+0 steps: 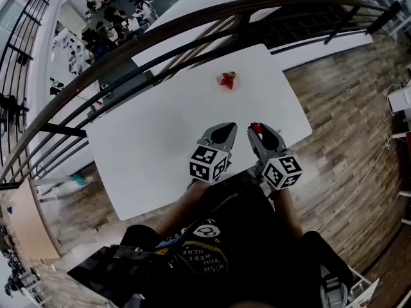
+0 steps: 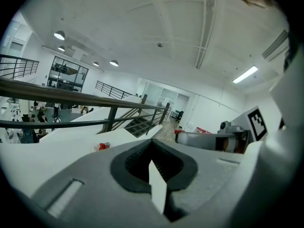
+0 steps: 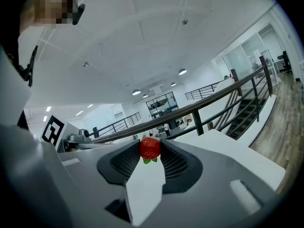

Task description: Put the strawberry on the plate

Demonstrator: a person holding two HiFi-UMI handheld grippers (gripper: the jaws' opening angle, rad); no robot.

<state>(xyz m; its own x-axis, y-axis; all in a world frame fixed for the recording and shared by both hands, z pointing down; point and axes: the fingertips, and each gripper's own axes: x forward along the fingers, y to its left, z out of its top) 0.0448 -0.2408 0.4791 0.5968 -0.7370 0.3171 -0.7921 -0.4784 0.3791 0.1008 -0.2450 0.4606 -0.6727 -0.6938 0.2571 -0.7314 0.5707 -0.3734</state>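
The right gripper (image 3: 151, 144) is clasping the strawberry (image 3: 150, 149). The plate (image 1: 236, 82) at twelve o'clock is awaiting it. The left gripper (image 2: 152, 143) is idling closed, empty.

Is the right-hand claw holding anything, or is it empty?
Holding something. The right gripper is shut on a strawberry, pinched between its jaw tips; the right gripper view shows the red fruit filling the gap.
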